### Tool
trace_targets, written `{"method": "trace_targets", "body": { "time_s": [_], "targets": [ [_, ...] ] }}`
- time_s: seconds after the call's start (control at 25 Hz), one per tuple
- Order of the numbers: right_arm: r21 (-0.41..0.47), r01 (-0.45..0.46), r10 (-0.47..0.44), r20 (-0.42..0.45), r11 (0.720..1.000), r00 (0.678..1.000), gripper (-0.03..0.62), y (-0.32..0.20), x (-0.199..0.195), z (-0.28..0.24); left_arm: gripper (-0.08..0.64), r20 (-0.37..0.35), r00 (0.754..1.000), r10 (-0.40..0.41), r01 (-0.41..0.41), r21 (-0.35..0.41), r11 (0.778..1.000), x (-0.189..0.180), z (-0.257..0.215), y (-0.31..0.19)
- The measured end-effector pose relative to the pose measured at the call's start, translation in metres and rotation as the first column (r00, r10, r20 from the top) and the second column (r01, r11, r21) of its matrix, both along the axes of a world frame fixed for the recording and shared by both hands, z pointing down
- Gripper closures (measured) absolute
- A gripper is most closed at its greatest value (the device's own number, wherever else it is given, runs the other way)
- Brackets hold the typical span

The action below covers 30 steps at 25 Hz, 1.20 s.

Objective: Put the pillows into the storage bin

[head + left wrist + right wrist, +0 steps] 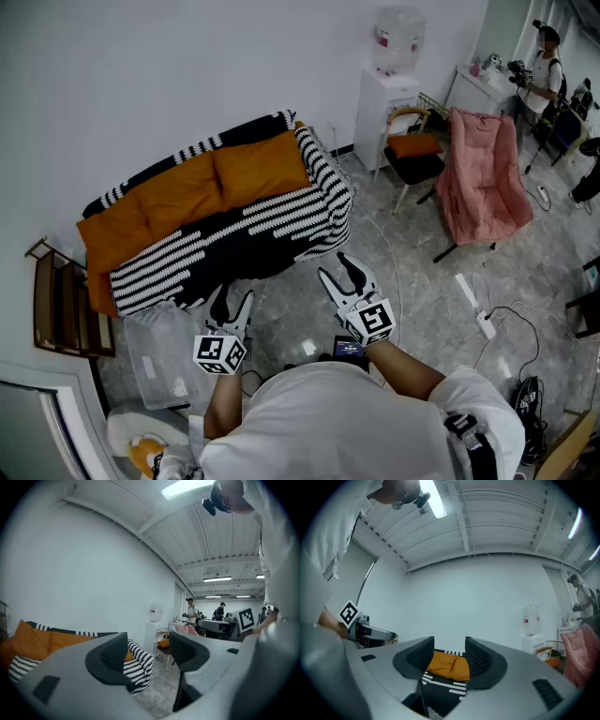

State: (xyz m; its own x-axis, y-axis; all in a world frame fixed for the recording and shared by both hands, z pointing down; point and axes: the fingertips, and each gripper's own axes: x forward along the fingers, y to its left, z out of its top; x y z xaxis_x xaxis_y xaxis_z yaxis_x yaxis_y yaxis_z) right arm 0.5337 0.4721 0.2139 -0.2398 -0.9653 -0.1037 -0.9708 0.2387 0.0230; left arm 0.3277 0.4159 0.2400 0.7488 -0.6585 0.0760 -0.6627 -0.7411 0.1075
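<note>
Jaws wide and empty, our left gripper and right gripper hover short of the striped sofa, where the orange pillows lean; the clear storage bin sits just beside it. We judge the pillows light and squashy, best pinched at a corner.

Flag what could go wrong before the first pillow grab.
1. The orange pillows lie against the striped throw. The open, empty right gripper could pinch the throw too and drag it along.
2. The clear storage bin stands loose on the floor and looks light. Pushing a bulky pillow in may slide or tip it.
</note>
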Motion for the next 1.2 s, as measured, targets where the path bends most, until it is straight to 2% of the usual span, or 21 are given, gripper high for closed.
{"method": "trace_targets", "body": {
  "time_s": [0.28,0.52,0.8,1.0,1.2],
  "targets": [
    [-0.015,-0.003,0.003,0.018,1.0,1.0,0.373,0.024,-0.003,0.004,0.287,-0.022,1.0,0.009,-0.009,-0.007,1.0,0.001,-0.002,0.021],
    [0.018,-0.012,0.01,0.081,1.0,0.997,0.373,0.031,0.008,-0.003,0.287,-0.037,0.999,0.005,-0.005,-0.015,1.0,0.004,0.0,0.027],
    [0.051,0.001,-0.007,0.101,0.999,0.995,0.373,0.029,0.013,-0.011,0.287,-0.044,0.999,0.006,-0.006,0.004,1.0,0.01,-0.006,0.031],
    [0.044,0.03,-0.036,0.158,0.999,0.987,0.391,0.027,0.024,-0.009,0.287,-0.044,0.999,-0.008,0.009,0.003,1.0,0.016,-0.008,0.03],
    [0.054,0.03,-0.038,0.162,0.998,0.986,0.391,0.024,0.044,-0.009,0.287,-0.042,0.998,-0.036,0.036,0.01,0.999,0.027,-0.006,0.028]
  ]
}}
